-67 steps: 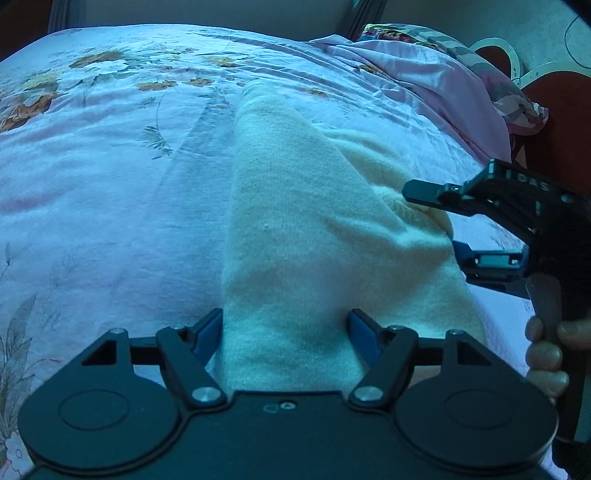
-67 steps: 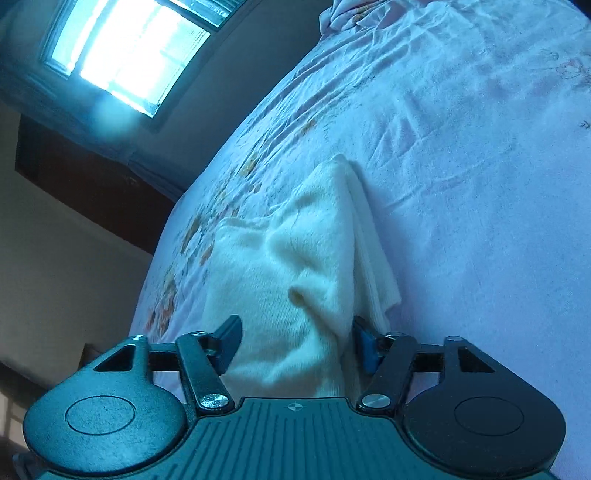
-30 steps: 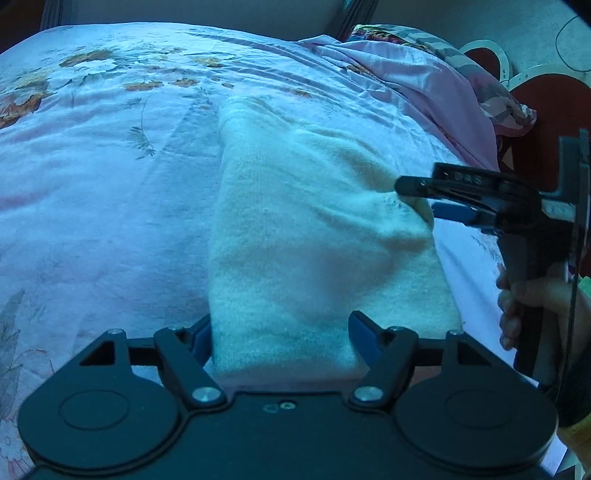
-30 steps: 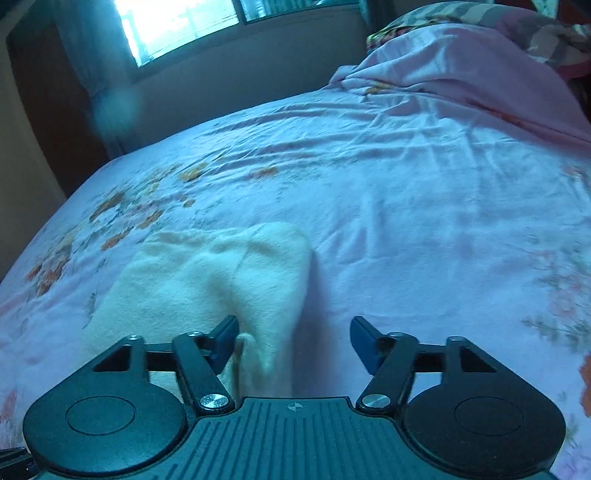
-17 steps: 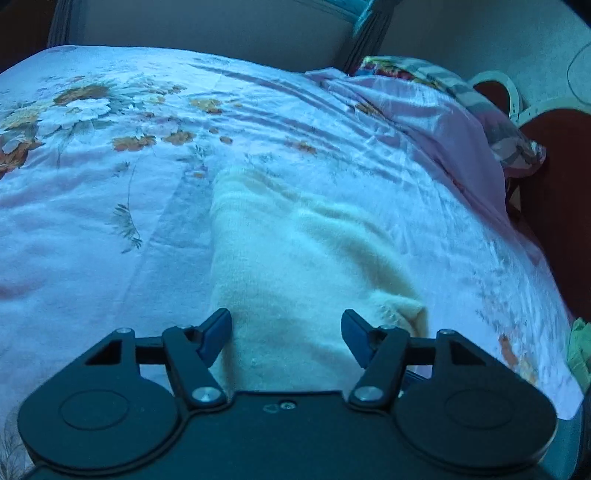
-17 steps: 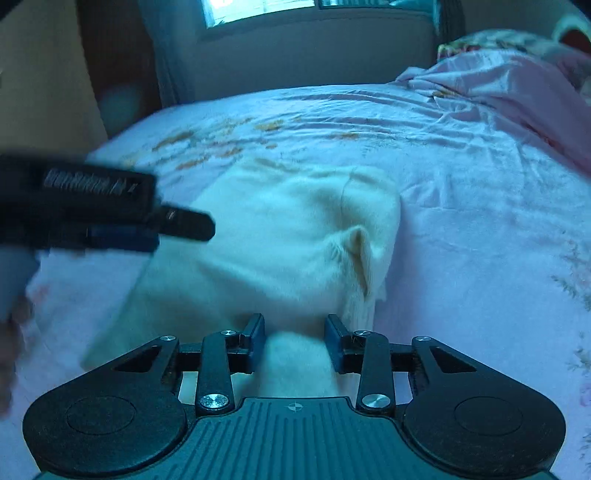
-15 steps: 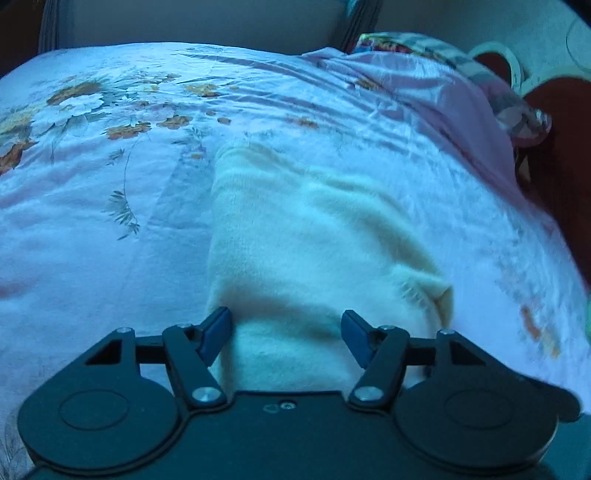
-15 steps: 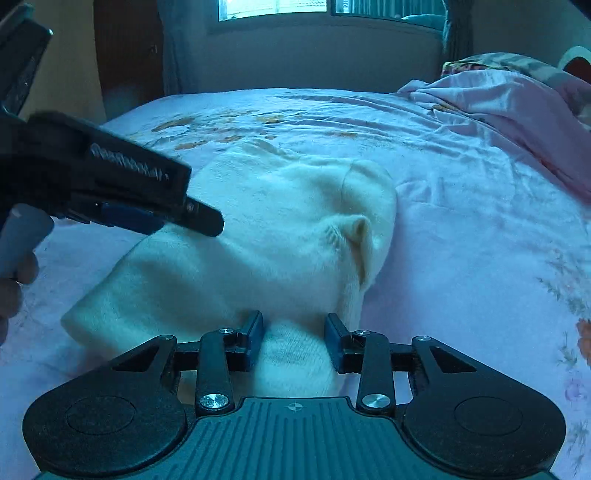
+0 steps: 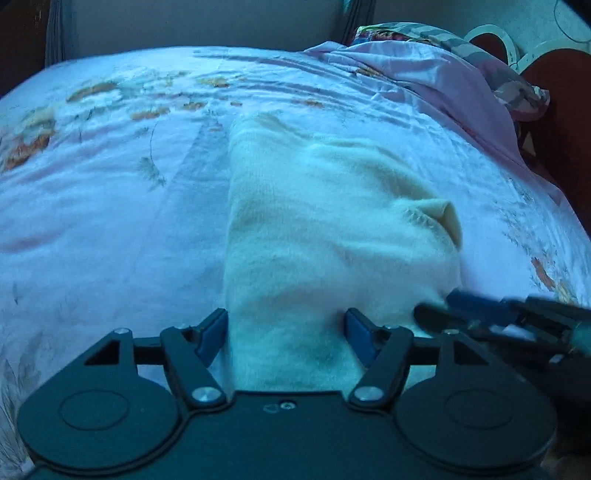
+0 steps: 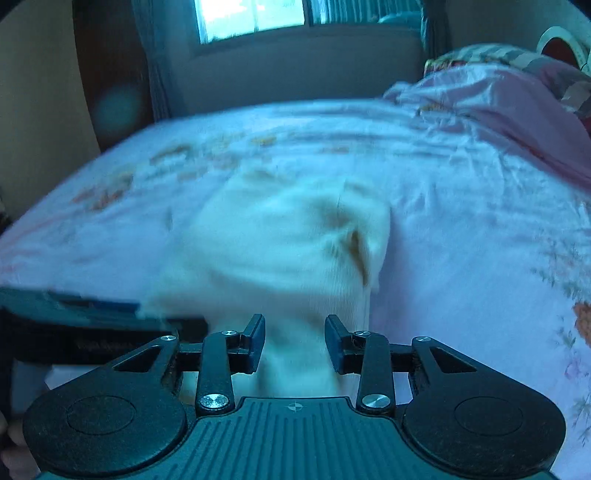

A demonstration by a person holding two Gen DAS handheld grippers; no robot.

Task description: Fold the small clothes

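Observation:
A cream knit garment (image 9: 332, 229) lies folded lengthwise on the pink floral sheet (image 9: 110, 221), with a small flap sticking up on its right side. My left gripper (image 9: 284, 326) straddles the garment's near edge. Its jaws are wide and opening, and the cloth fills the gap and runs on past the right finger. My right gripper (image 10: 294, 334) is shut on a narrow bunch of the same near edge (image 10: 280, 251). In the left wrist view it comes in low from the right (image 9: 432, 314). The left gripper (image 10: 147, 314) shows blurred at the left of the right wrist view.
A bunched pink quilt (image 9: 443, 81) and a patterned pillow (image 9: 509, 85) lie at the far right of the bed. Behind them stands a red and white headboard (image 9: 546, 70). A window (image 10: 255, 14) and wall sit beyond the bed's far edge.
My right gripper swung from the garment's right side round to its near edge and closed on the cloth there. The left gripper stays over the near edge.

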